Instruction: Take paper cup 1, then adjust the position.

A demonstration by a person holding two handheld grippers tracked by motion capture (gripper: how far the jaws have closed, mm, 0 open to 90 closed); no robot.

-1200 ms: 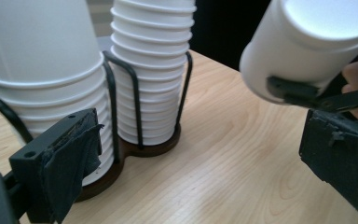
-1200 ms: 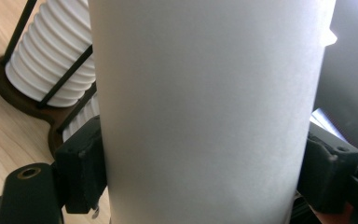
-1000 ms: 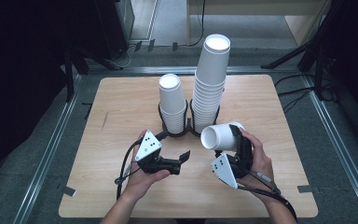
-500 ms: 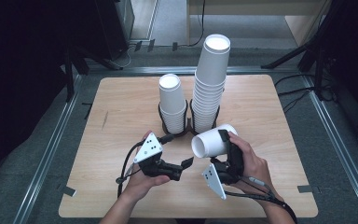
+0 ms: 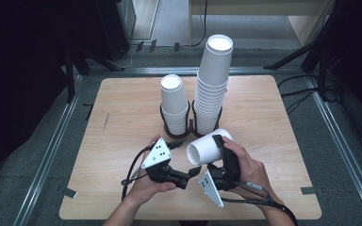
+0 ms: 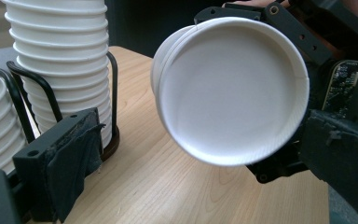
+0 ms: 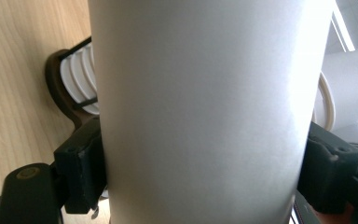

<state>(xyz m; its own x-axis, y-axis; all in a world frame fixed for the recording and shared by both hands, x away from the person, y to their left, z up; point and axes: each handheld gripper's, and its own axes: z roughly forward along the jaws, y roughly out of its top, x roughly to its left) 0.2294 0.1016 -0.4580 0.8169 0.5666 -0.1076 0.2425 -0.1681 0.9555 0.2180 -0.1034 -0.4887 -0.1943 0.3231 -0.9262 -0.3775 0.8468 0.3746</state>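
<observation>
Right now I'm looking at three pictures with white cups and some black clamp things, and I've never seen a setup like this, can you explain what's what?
No robot here: a person holds a hand-operated gripper in each hand. The high view looks down on a wooden table; the other two pictures come from cameras riding on the grippers. On the table, a dark wire cup holder carries a short stack of paper cups and a tall stack of paper cups. The right gripper is shut on a white paper cup, tipped on its side, its mouth facing the left gripper. The right gripper view shows that cup's wall between its fingers. In the left gripper view, the open fingers point at the cup's mouth, holding nothing.
</observation>
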